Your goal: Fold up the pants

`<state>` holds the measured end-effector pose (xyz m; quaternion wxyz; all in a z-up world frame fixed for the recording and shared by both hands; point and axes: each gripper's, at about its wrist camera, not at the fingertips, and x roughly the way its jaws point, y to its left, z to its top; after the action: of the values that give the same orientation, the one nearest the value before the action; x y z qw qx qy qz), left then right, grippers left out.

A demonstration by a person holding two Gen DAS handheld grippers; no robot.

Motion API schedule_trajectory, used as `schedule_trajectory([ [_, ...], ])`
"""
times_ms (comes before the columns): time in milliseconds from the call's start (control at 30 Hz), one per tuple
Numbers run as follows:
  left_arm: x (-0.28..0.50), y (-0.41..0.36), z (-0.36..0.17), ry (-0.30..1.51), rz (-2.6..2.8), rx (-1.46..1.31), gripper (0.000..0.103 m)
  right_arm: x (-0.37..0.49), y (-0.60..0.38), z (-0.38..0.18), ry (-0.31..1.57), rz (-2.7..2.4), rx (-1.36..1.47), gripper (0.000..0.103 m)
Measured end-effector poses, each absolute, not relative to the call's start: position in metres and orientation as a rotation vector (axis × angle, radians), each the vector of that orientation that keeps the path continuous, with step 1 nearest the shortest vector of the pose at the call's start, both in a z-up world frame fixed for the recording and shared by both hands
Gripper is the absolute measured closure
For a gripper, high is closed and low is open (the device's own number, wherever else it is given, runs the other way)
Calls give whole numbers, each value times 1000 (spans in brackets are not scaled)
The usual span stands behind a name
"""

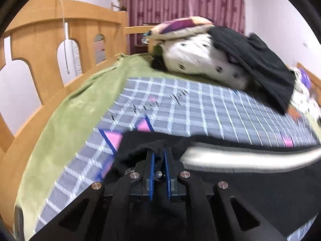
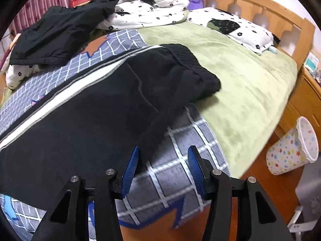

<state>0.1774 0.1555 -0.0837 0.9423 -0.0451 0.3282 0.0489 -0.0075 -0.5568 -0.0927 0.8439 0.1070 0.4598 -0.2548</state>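
Black pants with a white and grey side stripe lie across the grey checked blanket on the bed. Their waistband end rests on the green sheet in the right wrist view. My left gripper is shut on a bunch of the black pants fabric, at the leg end; the striped side runs off to the right. My right gripper is open and empty, low over the blanket; its left finger is at the pants' near edge.
A pile of white spotted bedding with a black garment on it lies at the far side. A pillow lies by the wooden headboard. A wooden bed rail stands at the left. A star-patterned bin stands on the floor.
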Motion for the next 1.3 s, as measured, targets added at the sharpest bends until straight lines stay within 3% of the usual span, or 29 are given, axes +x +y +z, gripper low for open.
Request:
schedule_trajectory([
  [100,207,178,-79,727,105,-162,84,-14,-556,-97,974,-553,240,52],
  [200,226,191,-83,838,100,-189,40,-17,-554,-102,980,-555,246,52],
  [433,179,182,-88,830,52,-161,36,-16,-551,-104,937,-512,256,52],
  [567,133,172,-102,848,-7,-173,36,-13,-564,-104,864,-485,326,42],
  [867,62,180,-155,969,-162,-493,36,26,-613,-122,781,-458,544,36],
  [967,62,191,-160,915,-126,-575,35,42,-628,-130,784,-458,602,36],
  [1033,73,204,-165,883,-125,-696,28,54,-635,-129,783,-460,611,36],
  [1100,85,217,-173,845,-105,-803,28,68,-637,-122,791,-461,590,38],
  [1133,91,220,-177,836,-92,-827,28,75,-637,-118,799,-477,570,44],
  [1167,98,223,-181,833,-64,-846,32,79,-638,-115,802,-484,553,60],
  [1200,103,225,-181,824,-24,-856,48,83,-638,-110,799,-475,527,69],
  [1233,105,228,-179,805,11,-853,77,88,-637,-102,791,-450,494,81],
  [1267,107,231,-175,784,42,-838,90,90,-638,-96,782,-447,471,89],
  [1300,108,236,-167,746,42,-823,91,91,-639,-83,750,-446,443,90],
])
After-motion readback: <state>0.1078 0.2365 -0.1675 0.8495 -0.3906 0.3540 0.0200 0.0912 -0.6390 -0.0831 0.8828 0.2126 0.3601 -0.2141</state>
